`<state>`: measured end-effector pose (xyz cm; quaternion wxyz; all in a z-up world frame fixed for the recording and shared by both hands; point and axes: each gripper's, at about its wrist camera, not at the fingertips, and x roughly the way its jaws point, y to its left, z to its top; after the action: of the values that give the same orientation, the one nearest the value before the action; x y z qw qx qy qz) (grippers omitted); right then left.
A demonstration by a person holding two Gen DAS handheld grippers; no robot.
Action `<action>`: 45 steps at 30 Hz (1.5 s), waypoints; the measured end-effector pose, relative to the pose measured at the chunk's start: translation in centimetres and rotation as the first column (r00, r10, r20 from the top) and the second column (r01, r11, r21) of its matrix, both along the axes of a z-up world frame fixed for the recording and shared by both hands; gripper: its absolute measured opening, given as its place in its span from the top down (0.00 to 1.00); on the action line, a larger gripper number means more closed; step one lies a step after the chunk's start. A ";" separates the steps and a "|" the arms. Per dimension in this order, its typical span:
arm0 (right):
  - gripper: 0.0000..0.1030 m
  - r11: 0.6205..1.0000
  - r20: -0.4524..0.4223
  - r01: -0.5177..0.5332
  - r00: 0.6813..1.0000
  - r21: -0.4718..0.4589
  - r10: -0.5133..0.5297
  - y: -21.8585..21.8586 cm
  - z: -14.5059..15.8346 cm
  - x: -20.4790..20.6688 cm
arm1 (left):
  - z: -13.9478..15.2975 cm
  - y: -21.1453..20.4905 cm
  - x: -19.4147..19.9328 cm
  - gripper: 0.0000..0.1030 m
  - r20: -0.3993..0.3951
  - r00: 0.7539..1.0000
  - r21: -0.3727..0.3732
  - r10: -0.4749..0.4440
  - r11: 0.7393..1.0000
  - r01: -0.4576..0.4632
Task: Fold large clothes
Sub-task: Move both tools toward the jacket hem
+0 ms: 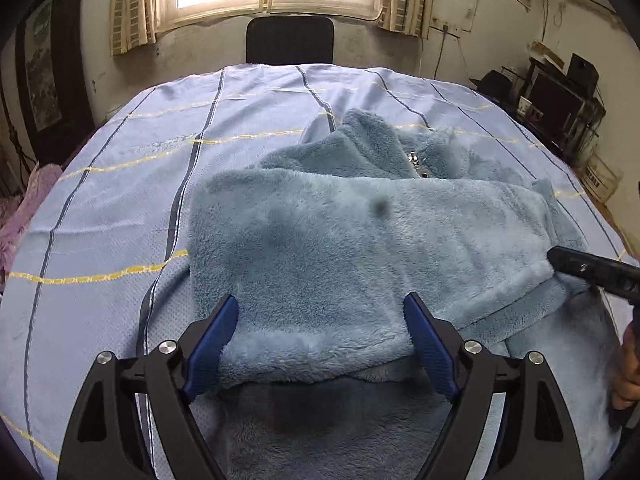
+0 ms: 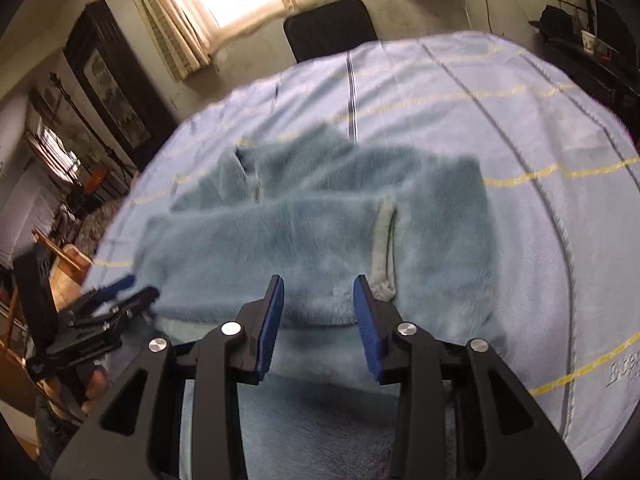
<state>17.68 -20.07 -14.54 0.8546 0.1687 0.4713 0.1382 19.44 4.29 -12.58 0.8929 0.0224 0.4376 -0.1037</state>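
Note:
A fluffy blue fleece jacket (image 1: 344, 240) lies on the bed, its lower part folded up over itself, its collar and zipper (image 1: 416, 164) toward the far side. My left gripper (image 1: 320, 312) is open and empty, its jaws wide on either side of the near fold edge. My right gripper (image 2: 319, 292) is open and empty just above the near fold of the jacket (image 2: 312, 240). A pale cuff (image 2: 385, 240) lies just right of it. The right gripper also shows in the left wrist view (image 1: 580, 268) at the jacket's right edge. The left gripper shows in the right wrist view (image 2: 120, 292) at the left.
A light blue sheet (image 1: 120, 200) with dark and yellow stripes covers the bed. A black chair (image 1: 290, 40) stands beyond the far edge under a window. A purple fabric (image 1: 24, 208) lies at the left. Shelves with clutter (image 1: 560, 100) stand at the right.

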 end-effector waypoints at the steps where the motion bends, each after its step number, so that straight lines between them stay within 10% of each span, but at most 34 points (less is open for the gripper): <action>1: 0.66 1.000 -0.017 -0.010 1.000 -0.019 0.010 0.3 -0.7 0.0 | -0.1 0.1 0.1 0.17 -0.002 1.000 -0.003 0.002 1.000 -0.002; 12: 0.65 0.997 0.007 -0.002 1.000 0.076 0.001 -1.6 -0.2 -0.6 | 1.9 2.1 -1.4 0.17 0.000 1.000 -0.088 0.026 0.996 -0.026; 25: 0.59 0.984 -0.004 0.100 0.995 0.149 -0.100 -9.3 0.6 -11.9 | 1.1 9.1 -10.7 0.18 -0.153 0.987 -0.350 -0.043 0.937 -0.013; 36: 0.59 0.971 -0.105 0.098 0.992 0.220 -0.077 -9.6 -2.0 -9.1 | -0.2 7.3 -5.8 0.20 -0.200 0.974 -0.419 -0.103 0.908 0.010; 45: 0.58 0.969 -0.123 0.058 0.992 0.239 -0.029 -9.0 -2.4 -10.5 | -0.3 6.8 -9.9 0.21 -0.198 0.964 -0.444 -0.175 0.893 0.071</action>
<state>7.19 -29.10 -16.96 0.8010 0.2898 0.4970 0.1657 9.54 11.07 -12.93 0.8095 -0.1610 0.5028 -0.2568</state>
